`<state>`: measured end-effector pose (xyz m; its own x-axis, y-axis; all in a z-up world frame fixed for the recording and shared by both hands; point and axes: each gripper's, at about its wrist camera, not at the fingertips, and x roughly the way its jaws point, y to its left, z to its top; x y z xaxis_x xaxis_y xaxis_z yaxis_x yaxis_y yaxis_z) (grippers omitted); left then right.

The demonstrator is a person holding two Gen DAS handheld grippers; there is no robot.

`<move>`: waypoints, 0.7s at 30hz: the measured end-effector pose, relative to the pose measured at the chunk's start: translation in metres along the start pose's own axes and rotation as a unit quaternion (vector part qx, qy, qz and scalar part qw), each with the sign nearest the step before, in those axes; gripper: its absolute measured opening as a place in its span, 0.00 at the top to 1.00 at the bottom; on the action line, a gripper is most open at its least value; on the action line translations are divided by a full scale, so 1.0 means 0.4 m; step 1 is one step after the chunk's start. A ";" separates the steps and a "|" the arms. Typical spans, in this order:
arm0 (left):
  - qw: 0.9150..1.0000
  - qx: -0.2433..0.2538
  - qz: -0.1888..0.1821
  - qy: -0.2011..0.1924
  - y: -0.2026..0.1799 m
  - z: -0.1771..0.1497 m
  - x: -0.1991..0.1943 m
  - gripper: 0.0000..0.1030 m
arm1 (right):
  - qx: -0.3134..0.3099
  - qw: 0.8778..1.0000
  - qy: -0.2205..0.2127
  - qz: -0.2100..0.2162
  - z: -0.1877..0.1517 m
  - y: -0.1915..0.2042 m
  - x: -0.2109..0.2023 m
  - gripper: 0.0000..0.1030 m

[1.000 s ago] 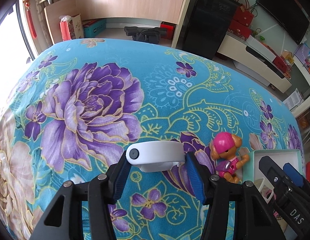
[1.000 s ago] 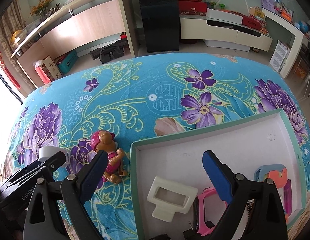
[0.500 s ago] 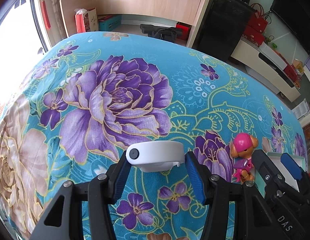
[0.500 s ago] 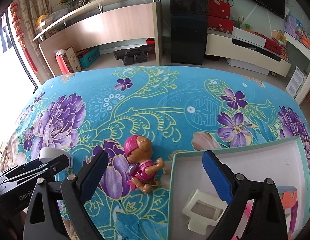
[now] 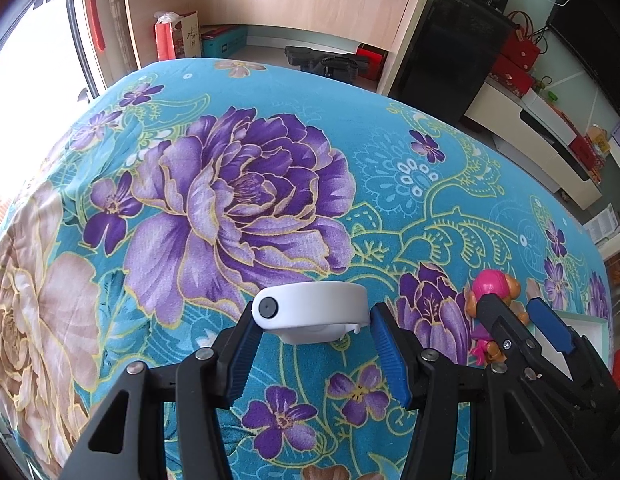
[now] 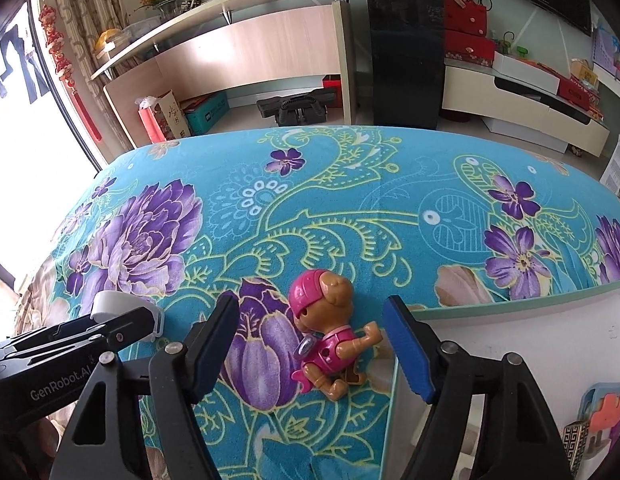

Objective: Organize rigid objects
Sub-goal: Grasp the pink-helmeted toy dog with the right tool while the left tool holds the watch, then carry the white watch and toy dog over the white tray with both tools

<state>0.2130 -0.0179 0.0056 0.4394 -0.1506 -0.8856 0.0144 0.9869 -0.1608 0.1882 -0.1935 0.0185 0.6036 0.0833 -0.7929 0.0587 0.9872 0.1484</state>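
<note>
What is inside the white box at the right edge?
Most of the white box interior shows bare. At its lower right lie a teal-and-orange toy piece and a black-and-gold patterned item. The right gripper hides the near corner.

Beyond the fingers a teal floral cloth [image 5: 390,208] spreads wide, one big purple peony [image 5: 238,208] printed just ahead of the left fingertips. Past the cloth's far edge there's a long wooden counter [image 6: 250,56] with a glass shelf on top, flowers and jars along it. Under it sit a red gift bag [image 6: 152,124] and a teal box [image 6: 208,114]. A black exercise device [image 6: 298,106] lies on the floor. Further right stands a black cabinet [image 6: 406,52], red bags [image 6: 464,12] beside it.
</note>
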 end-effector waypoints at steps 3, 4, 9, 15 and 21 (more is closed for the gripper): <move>1.000 -0.001 0.000 0.001 0.001 0.000 0.000 0.43 | -0.003 1.000 0.011 -0.008 -0.005 0.004 0.019 0.30; 1.000 -0.001 0.000 0.001 0.002 0.000 0.000 0.43 | -0.002 1.000 0.014 -0.010 -0.007 0.004 0.025 0.31; 1.000 -0.004 0.000 0.004 0.007 0.000 0.006 0.43 | -0.002 1.000 0.025 -0.002 -0.013 0.009 0.043 0.40; 1.000 -0.008 0.002 0.008 0.013 0.000 0.015 0.43 | -0.004 0.999 0.039 0.012 -0.024 0.021 0.066 0.49; 1.000 -0.006 0.005 0.009 0.011 -0.001 0.017 0.43 | -0.015 0.999 0.037 0.000 -0.025 0.033 0.076 0.52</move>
<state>0.2158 -0.0144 -0.0014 0.4230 -0.1422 -0.8949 0.0001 0.9876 -0.1569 0.1993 -0.1765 -0.0096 0.5431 0.0913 -0.8347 0.0342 0.9908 0.1307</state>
